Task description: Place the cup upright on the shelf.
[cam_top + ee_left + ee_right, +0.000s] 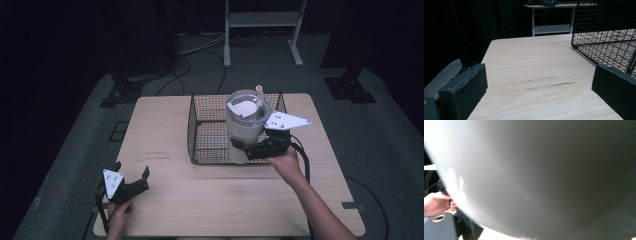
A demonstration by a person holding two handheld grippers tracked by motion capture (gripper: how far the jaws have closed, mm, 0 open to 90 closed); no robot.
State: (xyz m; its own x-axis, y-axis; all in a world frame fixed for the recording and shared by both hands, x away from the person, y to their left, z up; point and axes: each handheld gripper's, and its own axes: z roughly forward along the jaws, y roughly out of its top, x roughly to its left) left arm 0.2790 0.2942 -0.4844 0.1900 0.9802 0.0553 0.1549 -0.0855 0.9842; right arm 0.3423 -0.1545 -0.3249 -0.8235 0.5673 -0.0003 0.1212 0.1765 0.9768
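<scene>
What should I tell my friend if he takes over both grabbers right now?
Right gripper: shut on the white jug, held upright at the front right of the wire basket. Whether it rests on the basket floor or hangs just above it cannot be told.
Left gripper: open, holding nothing, over the near left of the table.
Done: jug gripped.
Left: probably finish moving the jug, then let go.

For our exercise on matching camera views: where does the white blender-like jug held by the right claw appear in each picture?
High view: the white jug stands centre-right, at the wire basket's near right corner, gripped by the right claw.
Left gripper view: the jug is not in it; the basket fills the upper right.
Right gripper view: the jug's pale wall spans nearly the whole picture.
Shared landmark: the wooden table.
</scene>
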